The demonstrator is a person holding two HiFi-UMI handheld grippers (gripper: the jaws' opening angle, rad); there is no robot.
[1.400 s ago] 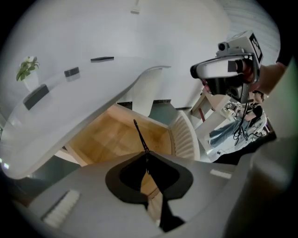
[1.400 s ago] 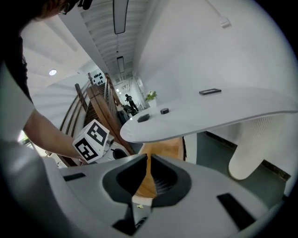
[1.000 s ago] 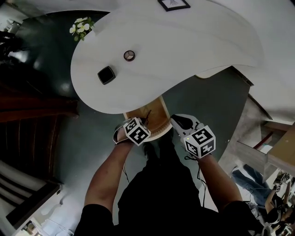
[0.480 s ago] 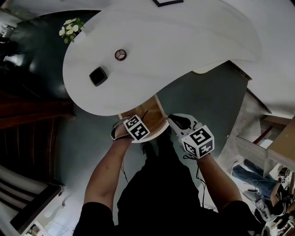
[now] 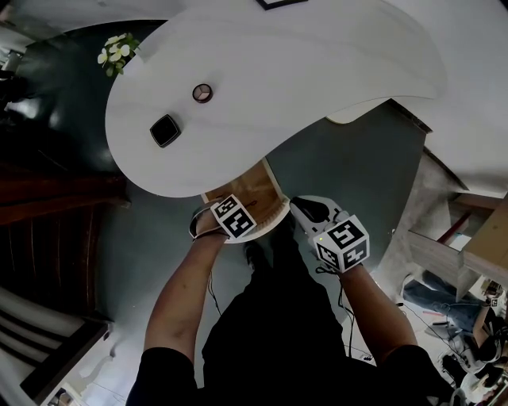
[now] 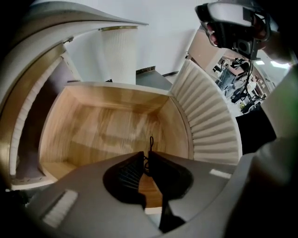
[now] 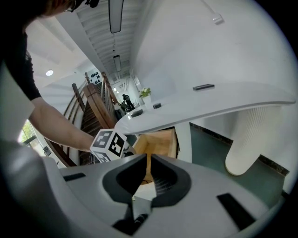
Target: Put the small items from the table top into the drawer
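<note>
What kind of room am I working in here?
Probably an open showroom or office lobby: a curved white table with a wooden drawer pulled open, a wooden staircase behind it, and long ceiling lights.

— How is the light?
— Bright and even on the white table top (image 5: 317, 71); the floor (image 5: 349, 166) beneath is dim.
— And sharpness?
— The drawer (image 6: 116, 125) wood is slightly smeared; both gripper views bend strongly, with dark corners.
</note>
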